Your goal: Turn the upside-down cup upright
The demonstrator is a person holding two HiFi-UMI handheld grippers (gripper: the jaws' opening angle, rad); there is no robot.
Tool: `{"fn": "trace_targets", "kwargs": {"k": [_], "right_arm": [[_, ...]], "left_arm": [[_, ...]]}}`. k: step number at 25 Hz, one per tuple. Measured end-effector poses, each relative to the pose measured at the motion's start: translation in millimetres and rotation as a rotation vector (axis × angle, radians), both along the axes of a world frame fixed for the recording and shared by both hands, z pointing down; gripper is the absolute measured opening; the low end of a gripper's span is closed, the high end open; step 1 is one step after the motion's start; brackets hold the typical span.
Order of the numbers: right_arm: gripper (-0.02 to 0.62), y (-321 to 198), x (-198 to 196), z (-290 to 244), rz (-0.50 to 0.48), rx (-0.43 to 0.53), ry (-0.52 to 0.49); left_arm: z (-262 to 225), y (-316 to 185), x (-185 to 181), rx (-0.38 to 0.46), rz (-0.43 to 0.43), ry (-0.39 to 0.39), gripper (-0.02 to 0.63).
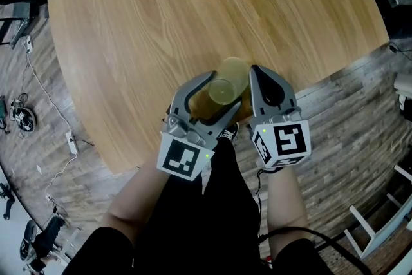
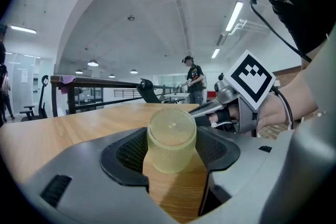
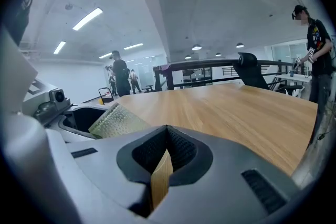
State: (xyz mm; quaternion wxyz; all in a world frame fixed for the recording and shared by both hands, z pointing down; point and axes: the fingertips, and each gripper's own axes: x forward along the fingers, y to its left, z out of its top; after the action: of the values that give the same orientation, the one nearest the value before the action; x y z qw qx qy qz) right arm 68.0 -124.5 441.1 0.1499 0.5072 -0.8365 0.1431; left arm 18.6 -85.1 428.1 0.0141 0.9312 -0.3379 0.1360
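pinching the tilted cup [image 1: 232, 76] between the left gripper [image 2: 172, 149] fingers at the near edge of the table [image 1: 161, 22], holding the right gripper [image 3: 167, 150] fingers pressed together, empty, beside it, leaving tons of open wood beyond.

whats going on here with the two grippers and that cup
A person is working at a wooden table with a gripper in each hand. The left gripper is clamped on a yellowish translucent cup, which is tipped with its closed base facing that gripper. The right gripper is shut and empty, just beside it.
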Motion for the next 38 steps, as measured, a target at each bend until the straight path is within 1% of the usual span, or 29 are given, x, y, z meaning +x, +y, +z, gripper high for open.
{"fn": "trace_targets", "kwargs": {"k": [9, 12, 23, 29, 31, 33, 35, 38], "right_arm": [[0.014, 1, -3, 26, 0.002, -0.072, -0.001], [0.014, 0, -2, 27, 0.004, -0.074, -0.006], [0.014, -7, 0, 36, 0.029, -0.089, -0.002], [0.014, -7, 7, 34, 0.067, -0.069, -0.003], [0.014, -7, 12, 31, 0.085, -0.056, 0.001], [0.014, -9, 17, 21, 0.105, -0.031, 0.001], [0.014, -7, 18, 3, 0.114, 0.001, -0.004], [0.014, 5, 12, -39, 0.1, 0.06, -0.013]], "left_arm": [[7, -8, 6, -0.013, -0.012, -0.007, 0.287], [11, -9, 7, -0.014, -0.008, -0.007, 0.287], [15, -18, 8, -0.031, -0.008, 0.033, 0.288], [12, -11, 3, -0.018, 0.006, 0.042, 0.288], [5, -8, -3, -0.02, -0.008, 0.063, 0.287], [-8, -7, -10, -0.015, -0.042, 0.108, 0.287], [-29, -6, -17, 0.011, -0.076, 0.154, 0.284], [-60, -3, -25, 0.044, -0.11, 0.192, 0.2]]}}
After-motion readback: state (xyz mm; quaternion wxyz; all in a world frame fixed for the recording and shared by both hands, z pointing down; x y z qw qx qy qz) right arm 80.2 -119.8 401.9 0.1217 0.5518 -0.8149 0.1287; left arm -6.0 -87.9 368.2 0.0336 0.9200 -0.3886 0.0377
